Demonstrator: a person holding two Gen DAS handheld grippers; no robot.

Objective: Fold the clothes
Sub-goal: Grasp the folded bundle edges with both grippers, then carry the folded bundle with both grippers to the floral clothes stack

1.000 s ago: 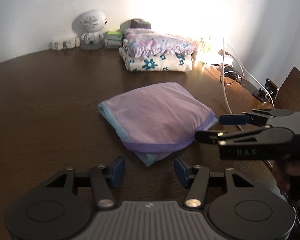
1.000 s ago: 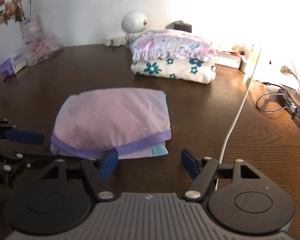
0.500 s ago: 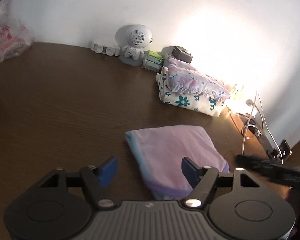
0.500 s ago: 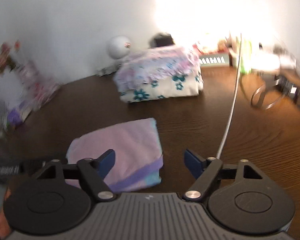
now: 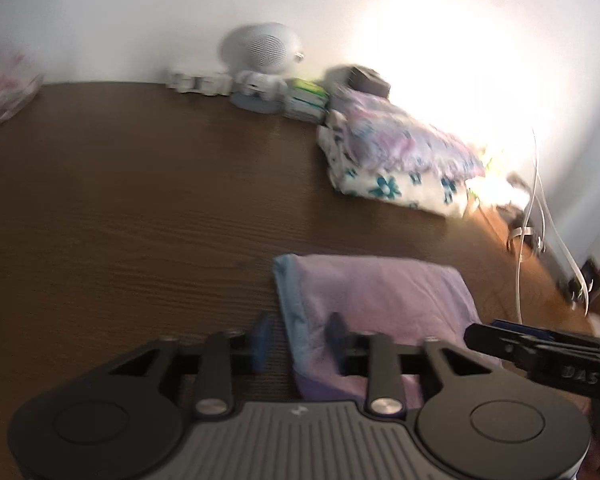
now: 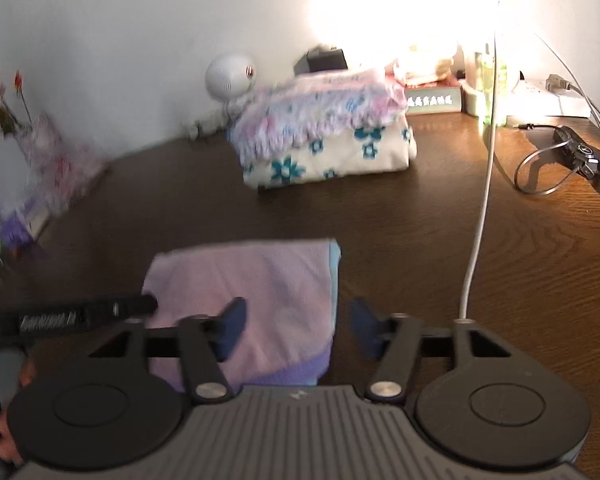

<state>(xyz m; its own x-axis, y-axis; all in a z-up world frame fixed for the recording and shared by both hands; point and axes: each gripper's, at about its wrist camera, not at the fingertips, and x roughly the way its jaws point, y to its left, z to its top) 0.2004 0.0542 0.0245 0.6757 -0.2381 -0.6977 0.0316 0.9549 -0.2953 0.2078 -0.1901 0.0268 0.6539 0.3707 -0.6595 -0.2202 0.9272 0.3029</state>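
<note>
A folded lilac garment (image 5: pixel 380 300) with a pale blue edge lies flat on the brown table (image 5: pixel 120 220). My left gripper (image 5: pixel 298 342) straddles the garment's left edge; its jaws are closing and the pads stand apart from the cloth. My right gripper (image 6: pixel 298 332) straddles the right edge of the same garment (image 6: pixel 260 280), also closing, its pads not pressing. Each gripper shows at the side of the other's view. A stack of two folded floral clothes (image 5: pixel 400 168) (image 6: pixel 324 140) sits at the back.
A white round speaker figure (image 5: pixel 264 46) (image 6: pixel 230 76) stands by the wall. White cables (image 6: pixel 480 208) and a black cable loop (image 6: pixel 540 172) lie right of the garment. A vase of flowers (image 6: pixel 48 148) stands at far left, boxes and bottles (image 6: pixel 432 98) at the back right.
Both grippers have closed in on the garment from its two sides and now straddle its edges. Their jaws stand narrower than half a second ago, and both views have rolled.
</note>
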